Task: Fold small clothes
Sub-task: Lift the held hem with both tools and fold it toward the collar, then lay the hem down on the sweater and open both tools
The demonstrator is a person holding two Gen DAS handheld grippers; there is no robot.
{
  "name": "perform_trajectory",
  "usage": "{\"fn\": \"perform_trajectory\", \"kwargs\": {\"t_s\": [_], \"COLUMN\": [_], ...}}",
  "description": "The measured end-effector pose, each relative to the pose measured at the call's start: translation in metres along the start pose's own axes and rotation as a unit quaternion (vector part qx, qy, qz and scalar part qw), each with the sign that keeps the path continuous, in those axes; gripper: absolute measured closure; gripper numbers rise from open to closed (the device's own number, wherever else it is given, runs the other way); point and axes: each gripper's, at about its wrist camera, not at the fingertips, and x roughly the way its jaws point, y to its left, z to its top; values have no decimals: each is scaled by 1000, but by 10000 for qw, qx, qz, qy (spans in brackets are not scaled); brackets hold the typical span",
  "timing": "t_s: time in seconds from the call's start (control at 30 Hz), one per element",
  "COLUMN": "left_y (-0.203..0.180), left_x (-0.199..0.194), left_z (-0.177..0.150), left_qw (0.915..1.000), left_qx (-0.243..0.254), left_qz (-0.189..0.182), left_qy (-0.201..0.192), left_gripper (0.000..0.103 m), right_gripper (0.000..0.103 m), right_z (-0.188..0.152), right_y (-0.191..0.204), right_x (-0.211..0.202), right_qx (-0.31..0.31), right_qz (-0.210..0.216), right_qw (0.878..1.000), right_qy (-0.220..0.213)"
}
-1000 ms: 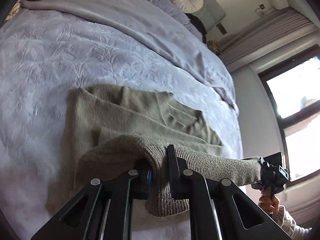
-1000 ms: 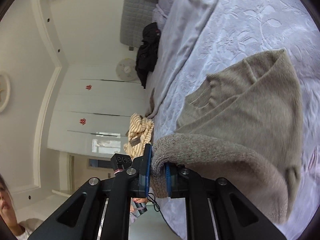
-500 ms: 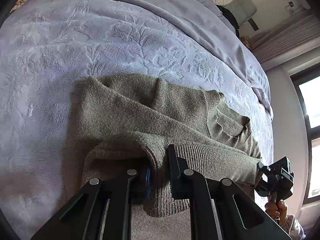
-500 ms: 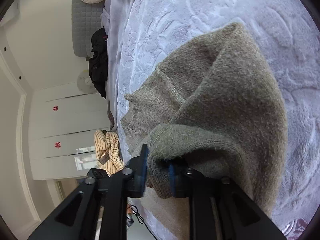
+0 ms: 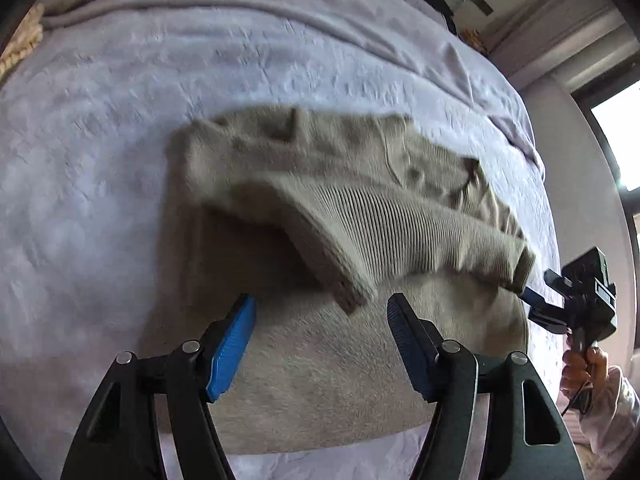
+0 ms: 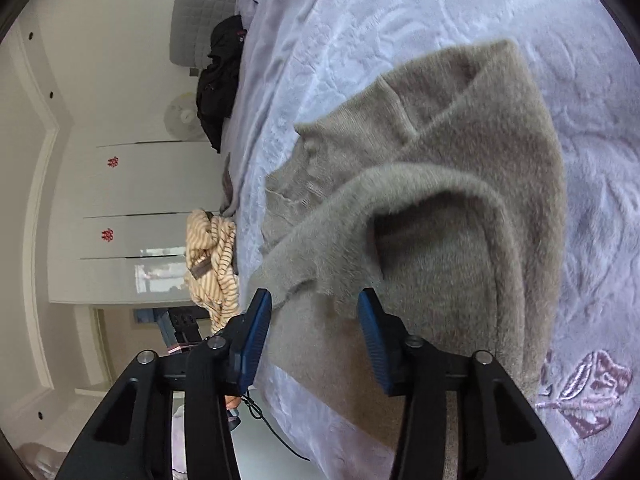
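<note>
A fuzzy olive-grey sweater [image 5: 320,216] lies on the lavender bedspread [image 5: 100,128], its ribbed hem folded up over the body. My left gripper [image 5: 322,312] is open and empty, its blue pads just short of the hem's loose corner. My right gripper [image 6: 314,308] is open and empty too, with the hem's other end [image 6: 320,280] lying between its fingertips. The sweater fills the middle of the right wrist view [image 6: 460,200]. The right gripper also shows in the left wrist view [image 5: 568,300], at the hem's right end.
A striped beige garment [image 6: 212,256] lies at the bed's far edge. A black bag [image 6: 220,76] leans by the grey headboard [image 6: 200,8]. White wardrobe doors [image 6: 120,220] stand beyond the bed. A window [image 5: 616,136] is on the right.
Both grippers have opened and let go of the sweater's hem. The hem has dropped onto the sweater's body, and both grippers have pulled back a little.
</note>
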Motion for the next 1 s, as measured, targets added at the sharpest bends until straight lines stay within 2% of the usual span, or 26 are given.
{"fn": "perform_trajectory", "kwargs": {"t_s": [0.1,0.2,0.27,0.4,0.5,0.57,0.63,0.7,0.77,0.87,0.93,1.0], "left_y": [-8,-17,-21,-15,-9,-10,-14,-23,-24,-17,-6,3], "left_x": [16,23,23,14,-2,-16,-19,-12,0,28,41,45], "left_z": [2,20,39,73,90,94,92,83,77,69,68,67], "left_qw": [9998,9994,9990,9962,9918,9894,9902,9916,9920,9926,9913,9910], "left_qx": [-68,-98,-80,-340,-590,-568,-353,88,279,145,-78,-238], "left_qz": [-183,-308,-274,-140,-49,31,248,567,746,972,1126,1117], "left_qy": [9,-148,-349,-793,-1132,-1337,-1326,-1161,-983,-715,-674,-701], "left_gripper": [35,35,35,35,35,35,35,35,35,35,35,35], "right_gripper": [59,59,59,59,50,50,50,50,51,51,52,54], "right_z": [4,19,33,61,76,78,74,68,61,55,55,57], "right_y": [-6,-1,8,22,27,36,49,63,71,62,51,36], "right_x": [16,19,18,9,-7,-18,-21,-13,2,26,36,36], "right_qx": [80,29,-69,-155,-61,-165,-497,-958,-1346,-1464,-1351,-1203], "right_qz": [-22,159,273,223,102,-25,-323,-795,-1153,-1541,-1825,-1810], "right_qw": [9999,9998,9993,9972,9939,9921,9912,9880,9826,9769,9737,9758], "right_qy": [84,-74,-255,-703,-1097,-1244,-1183,-917,-557,-204,-164,-252]}}
